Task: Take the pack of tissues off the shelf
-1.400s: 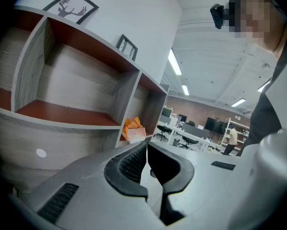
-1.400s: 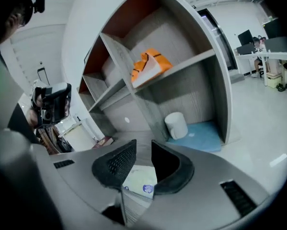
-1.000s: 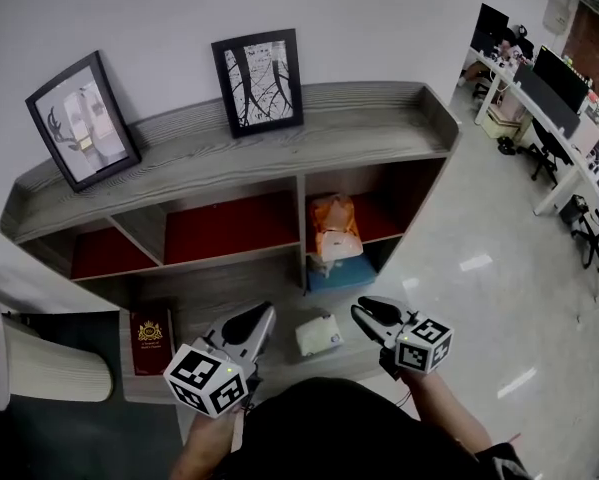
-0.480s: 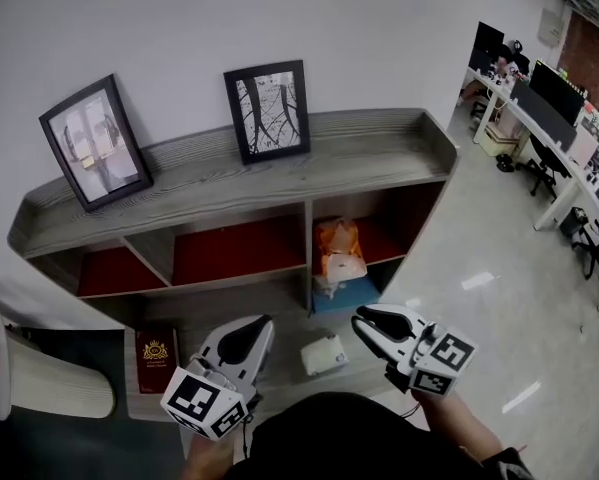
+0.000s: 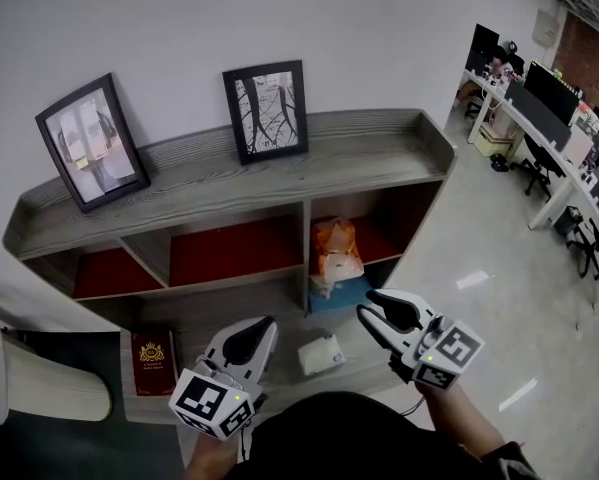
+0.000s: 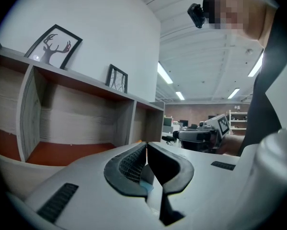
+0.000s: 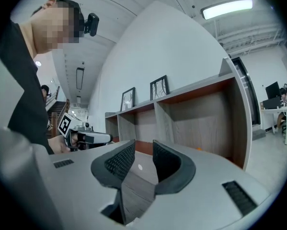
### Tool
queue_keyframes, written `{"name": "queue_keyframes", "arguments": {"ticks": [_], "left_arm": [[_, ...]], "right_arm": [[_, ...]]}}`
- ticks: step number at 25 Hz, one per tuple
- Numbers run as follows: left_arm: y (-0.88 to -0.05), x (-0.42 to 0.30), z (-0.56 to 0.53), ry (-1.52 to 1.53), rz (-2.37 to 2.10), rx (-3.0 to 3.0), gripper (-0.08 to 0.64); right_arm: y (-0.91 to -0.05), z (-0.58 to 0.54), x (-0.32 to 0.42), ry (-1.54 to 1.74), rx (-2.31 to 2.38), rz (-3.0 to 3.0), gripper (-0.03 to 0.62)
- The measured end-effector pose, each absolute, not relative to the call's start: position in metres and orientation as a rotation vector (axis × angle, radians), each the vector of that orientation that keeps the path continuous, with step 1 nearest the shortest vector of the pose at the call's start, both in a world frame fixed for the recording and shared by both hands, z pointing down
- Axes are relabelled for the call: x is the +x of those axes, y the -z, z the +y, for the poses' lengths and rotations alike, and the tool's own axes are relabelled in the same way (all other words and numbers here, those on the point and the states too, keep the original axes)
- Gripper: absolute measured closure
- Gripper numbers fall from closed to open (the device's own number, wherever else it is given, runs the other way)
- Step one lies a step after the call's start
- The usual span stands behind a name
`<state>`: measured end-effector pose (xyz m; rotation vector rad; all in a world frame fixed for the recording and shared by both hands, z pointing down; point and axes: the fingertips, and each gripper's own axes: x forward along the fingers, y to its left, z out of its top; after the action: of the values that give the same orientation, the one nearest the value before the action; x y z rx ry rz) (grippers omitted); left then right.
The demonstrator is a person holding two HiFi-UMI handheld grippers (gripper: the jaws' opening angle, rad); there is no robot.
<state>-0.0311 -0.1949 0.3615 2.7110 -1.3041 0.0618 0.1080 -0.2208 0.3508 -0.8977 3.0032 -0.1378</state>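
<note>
A small white pack of tissues (image 5: 321, 353) lies on the shelf's (image 5: 279, 173) low front ledge, between my two grippers. An orange packet (image 5: 336, 251) stands in the lower right compartment on a blue box (image 5: 331, 296). My left gripper (image 5: 253, 328) (image 6: 146, 145) hovers just left of the white pack, shut with nothing in it. My right gripper (image 5: 376, 308) (image 7: 143, 146) hovers just right of the pack. Its jaws are opening, with a narrow gap and nothing between them. Neither gripper touches the pack.
Two black picture frames (image 5: 87, 140) (image 5: 265, 109) lean on the shelf top. A dark red book (image 5: 151, 353) lies at the ledge's left end, beside a white ribbed object (image 5: 39, 388). Office desks and chairs (image 5: 554, 118) stand beyond the pale floor at right.
The right gripper has drifted slightly right and its jaws have parted a little. The left gripper stays shut in about the same place. The white pack has not moved.
</note>
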Motion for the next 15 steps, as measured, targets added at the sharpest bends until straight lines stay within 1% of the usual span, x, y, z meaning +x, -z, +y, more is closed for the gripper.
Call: {"name": "queue_keyframes", "arguments": {"ticks": [2,3,4,5,6,12,15], "left_arm": [[-0.364,-0.027,-0.201,-0.06,-1.324,2.703,0.543],[-0.364,-0.024,-0.205,-0.064,-1.33,2.701,0.541],[-0.365,-0.02,-0.208,-0.068,-1.329,2.7,0.515],[-0.365,-0.016,-0.212,-0.069,-1.326,2.699,0.448],[-0.365,-0.012,-0.215,-0.067,-1.323,2.696,0.422],[-0.378,0.016,-0.238,-0.101,-1.265,2.676,0.362],[-0.392,0.029,-0.25,-0.135,-1.238,2.654,0.344]], "right_arm": [[-0.349,-0.222,0.108,0.152,-0.9,2.985,0.491],[-0.348,-0.221,0.107,0.151,-0.897,2.983,0.486],[-0.349,-0.22,0.107,0.146,-0.896,2.991,0.485],[-0.35,-0.218,0.107,0.142,-0.9,3.004,0.485],[-0.351,-0.216,0.107,0.141,-0.905,3.016,0.485],[-0.366,-0.213,0.115,0.231,-0.918,2.986,0.485],[-0.381,-0.212,0.129,0.273,-0.981,3.007,0.485]]}}
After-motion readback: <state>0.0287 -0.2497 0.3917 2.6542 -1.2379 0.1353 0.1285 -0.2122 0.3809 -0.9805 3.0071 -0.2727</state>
